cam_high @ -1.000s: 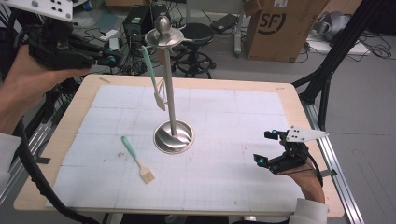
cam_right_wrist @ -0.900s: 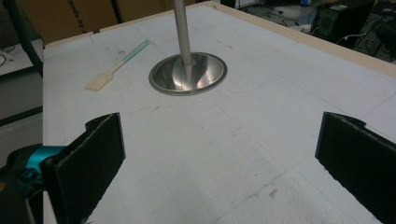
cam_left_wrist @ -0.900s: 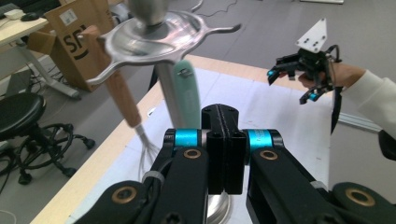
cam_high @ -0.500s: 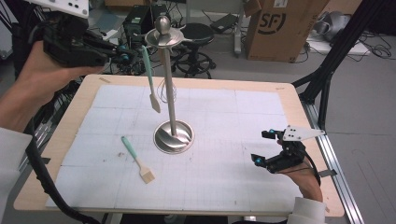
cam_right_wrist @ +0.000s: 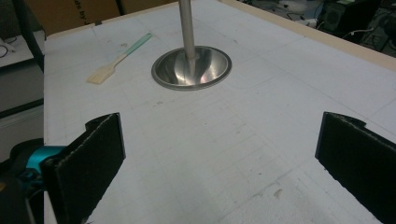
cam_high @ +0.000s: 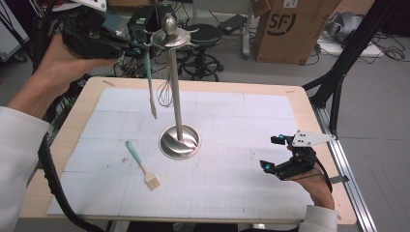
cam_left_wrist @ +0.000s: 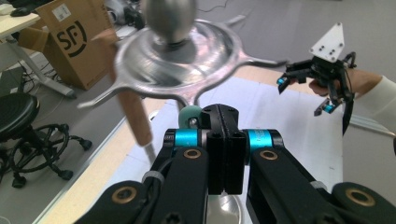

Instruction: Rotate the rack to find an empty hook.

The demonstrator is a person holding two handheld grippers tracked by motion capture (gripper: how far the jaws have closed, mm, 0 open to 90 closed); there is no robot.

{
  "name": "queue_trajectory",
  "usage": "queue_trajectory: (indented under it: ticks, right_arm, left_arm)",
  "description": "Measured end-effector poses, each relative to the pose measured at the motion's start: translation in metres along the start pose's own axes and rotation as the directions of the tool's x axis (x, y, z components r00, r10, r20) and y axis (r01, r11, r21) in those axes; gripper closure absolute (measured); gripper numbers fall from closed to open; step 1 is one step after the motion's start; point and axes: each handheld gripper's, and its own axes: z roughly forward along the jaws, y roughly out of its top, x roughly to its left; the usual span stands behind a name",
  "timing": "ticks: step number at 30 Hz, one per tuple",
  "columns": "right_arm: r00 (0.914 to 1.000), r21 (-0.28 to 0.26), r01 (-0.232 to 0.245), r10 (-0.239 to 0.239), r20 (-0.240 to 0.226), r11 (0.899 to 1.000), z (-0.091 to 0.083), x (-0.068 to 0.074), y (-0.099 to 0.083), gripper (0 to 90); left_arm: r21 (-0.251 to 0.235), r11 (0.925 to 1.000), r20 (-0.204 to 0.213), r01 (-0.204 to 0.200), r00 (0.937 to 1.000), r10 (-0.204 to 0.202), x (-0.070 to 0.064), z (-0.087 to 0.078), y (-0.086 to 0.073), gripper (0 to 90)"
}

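We note the stand [cam_high: 175, 87] — polished, mirror-glossy metal; spatula [cam_high: 150, 82] handle matt teal plastic; brush [cam_high: 141, 166] pale bristles; table [cam_high: 309, 104] raw wood edge — matt gridded paper cover.

Lighting is even, diffuse and bright in all three views; its source is not visible. Shadows on the table [cam_high: 270, 121] are faint and soft-edged. In the high view focus is adequate, though fine detail is coarse. In the left gripper view the top disc of the steel stand [cam_left_wrist: 180, 49] is smeared by motion blur, and its ball carries a dull highlight; the wooden handle [cam_left_wrist: 135, 119] hanging beside it is also soft. The cardboard box [cam_left_wrist: 70, 42] behind stays reasonably sharp. In the right gripper view the stand's base [cam_right_wrist: 191, 68] shows mild glare, and the near jaw pads are slightly soft.
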Motion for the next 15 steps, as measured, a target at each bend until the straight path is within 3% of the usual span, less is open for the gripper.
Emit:
queue_trajectory:
  ticks: [8,15]
  right_arm:
    - [1.0,-0.003,0.0,0.0,-0.001,1.0,-0.001,0.002,0.0,0.2]
    - [1.0,-0.002,-0.001,0.001,0.0,1.0,-0.002,0.002,0.0,0.2]
  left_arm:
    - [0.002,0.9999,-0.025,0.011,0.9996,-0.011,0.018,-0.002,-0.005,89.8]
    - [0.014,0.9999,-0.019,-0.001,0.9998,0.001,0.013,-0.005,-0.006,89.8]
